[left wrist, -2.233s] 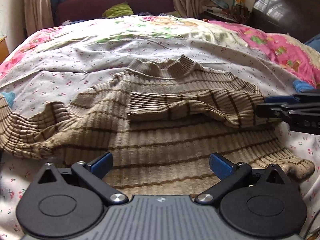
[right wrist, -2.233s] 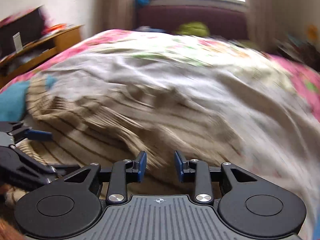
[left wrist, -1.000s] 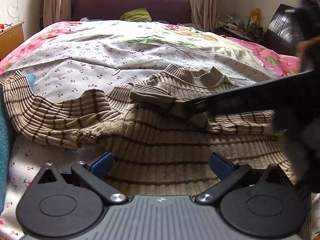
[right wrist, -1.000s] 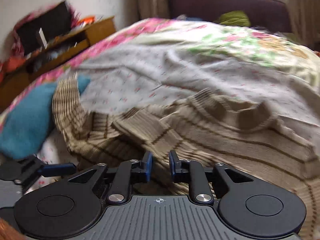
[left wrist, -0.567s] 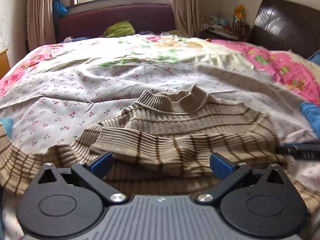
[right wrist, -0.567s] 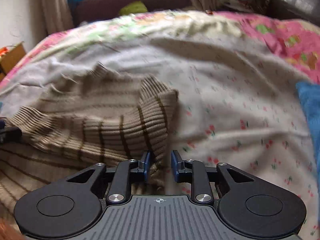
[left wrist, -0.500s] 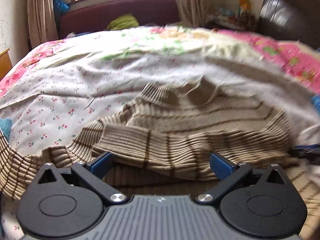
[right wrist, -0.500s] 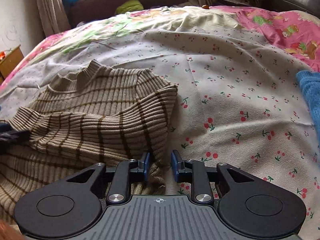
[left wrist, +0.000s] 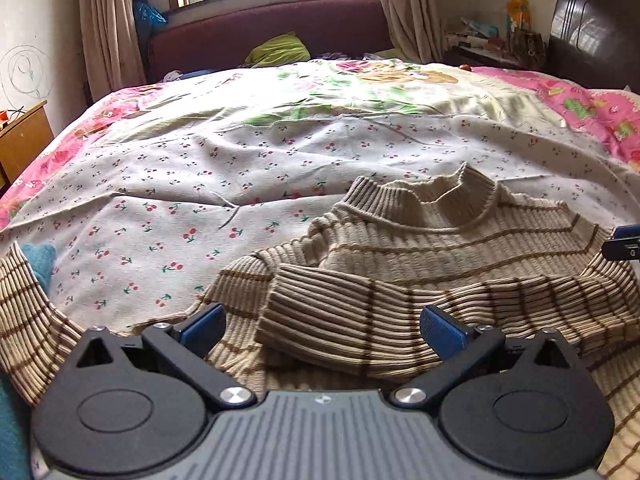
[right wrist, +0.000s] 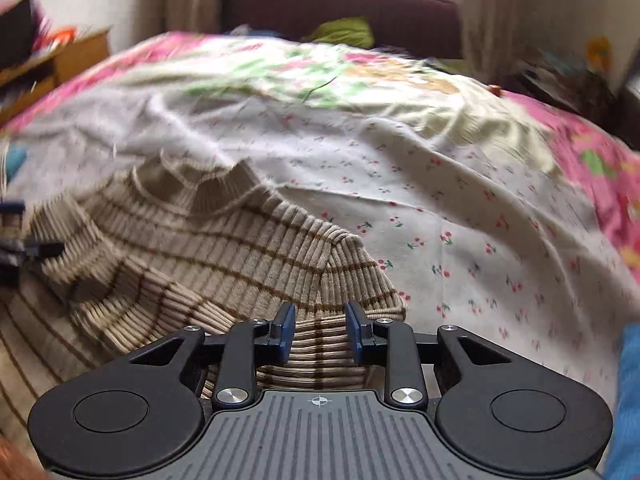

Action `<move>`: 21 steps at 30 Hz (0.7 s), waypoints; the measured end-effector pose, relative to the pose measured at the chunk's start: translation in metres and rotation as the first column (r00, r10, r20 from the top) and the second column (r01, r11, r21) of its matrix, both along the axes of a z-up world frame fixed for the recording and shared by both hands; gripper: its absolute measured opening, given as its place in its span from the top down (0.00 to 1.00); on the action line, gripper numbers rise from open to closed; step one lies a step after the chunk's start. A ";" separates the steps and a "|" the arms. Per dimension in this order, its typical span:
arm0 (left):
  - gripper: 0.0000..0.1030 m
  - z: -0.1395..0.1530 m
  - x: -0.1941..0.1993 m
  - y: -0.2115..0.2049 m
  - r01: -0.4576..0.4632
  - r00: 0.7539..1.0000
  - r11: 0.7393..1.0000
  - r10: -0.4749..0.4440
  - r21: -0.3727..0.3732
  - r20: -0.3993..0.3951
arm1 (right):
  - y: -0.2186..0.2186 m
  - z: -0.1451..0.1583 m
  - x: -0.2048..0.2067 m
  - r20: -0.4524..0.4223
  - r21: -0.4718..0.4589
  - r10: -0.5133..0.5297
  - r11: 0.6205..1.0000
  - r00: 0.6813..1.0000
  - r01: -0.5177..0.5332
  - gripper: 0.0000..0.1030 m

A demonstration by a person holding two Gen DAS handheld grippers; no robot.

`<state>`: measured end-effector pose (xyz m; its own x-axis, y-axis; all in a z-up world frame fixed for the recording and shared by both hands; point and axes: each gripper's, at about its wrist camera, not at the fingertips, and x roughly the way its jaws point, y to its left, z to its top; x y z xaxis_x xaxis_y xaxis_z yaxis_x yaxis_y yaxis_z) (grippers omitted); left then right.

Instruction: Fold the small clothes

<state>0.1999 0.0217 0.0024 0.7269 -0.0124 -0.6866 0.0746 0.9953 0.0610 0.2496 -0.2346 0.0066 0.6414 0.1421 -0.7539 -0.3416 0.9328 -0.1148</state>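
Left black two-finger gripper with blue pads (left wrist: 322,326) angled down, jaws wide apart, right black blue-padded gripper (right wrist: 319,330) angled down, jaws opening, knit fabric between them

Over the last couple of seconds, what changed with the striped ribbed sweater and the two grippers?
The beige brown-striped ribbed sweater's right sleeve was carried by the right gripper across the chest and now lies folded there. That gripper's jaws are opening, with knit between them but no longer pinched. The left gripper stayed wide open and empty; the other sleeve remains spread out on the cherry-print sheet.
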 end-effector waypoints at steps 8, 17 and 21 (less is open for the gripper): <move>0.00 -0.001 -0.005 0.009 0.006 1.000 0.999 -0.006 -0.032 0.016 | -0.001 -0.001 0.019 -0.153 -0.187 0.296 0.928 0.943 -0.322 0.73; 0.00 -0.004 -0.009 -0.019 0.099 0.994 0.994 -0.098 -0.035 0.043 | 0.004 -0.013 0.039 -0.298 -0.202 0.393 0.865 0.870 -0.460 0.73; 0.00 -0.013 -0.011 -0.021 0.105 0.994 0.994 -0.104 -0.029 0.027 | -0.002 -0.006 0.045 -0.316 -0.149 0.394 0.878 0.863 -0.455 0.73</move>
